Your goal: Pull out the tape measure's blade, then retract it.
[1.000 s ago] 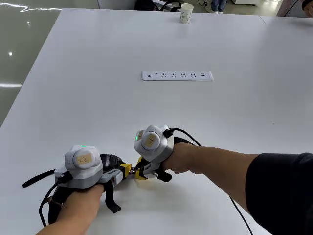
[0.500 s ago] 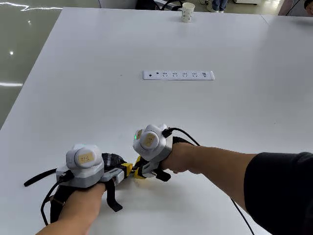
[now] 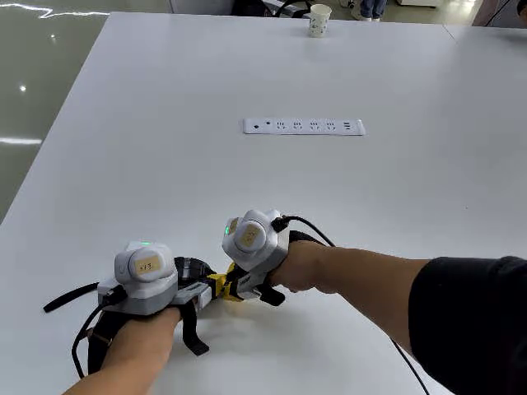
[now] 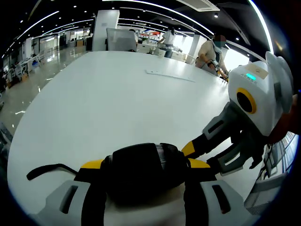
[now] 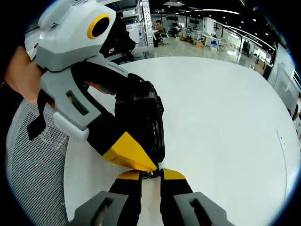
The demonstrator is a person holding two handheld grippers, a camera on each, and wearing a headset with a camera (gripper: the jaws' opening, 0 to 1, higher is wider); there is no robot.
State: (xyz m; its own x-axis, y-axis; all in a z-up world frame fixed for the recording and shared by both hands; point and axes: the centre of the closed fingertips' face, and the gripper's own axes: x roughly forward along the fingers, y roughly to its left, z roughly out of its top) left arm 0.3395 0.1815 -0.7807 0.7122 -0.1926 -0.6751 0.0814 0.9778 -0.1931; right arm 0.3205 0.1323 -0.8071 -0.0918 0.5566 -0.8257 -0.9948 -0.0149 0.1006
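- Jaws of the right gripper (image 5: pixel 151 175) were pinched almost closed on the blade tip (image 5: pixel 151 173), a small metal hook at the mouth of the tape measure (image 5: pixel 141 122).
- The left gripper (image 4: pixel 145 164) was clamped across the tape measure's black body, one yellow-tipped jaw on each side.
- In the head view the pair sat at 7 o'clock, low over the white table (image 3: pixel 247 181).
- No blade showed drawn out, so the pull looked not yet done.
- Doing it well probably meant holding the body steady and drawing the tip straight toward 3 o'clock, level and untwisted, with a firm pinch.
- The right forearm (image 3: pixel 370 276) reached in from 4 o'clock, and the left hand (image 3: pixel 136 341) rose from 6 o'clock.
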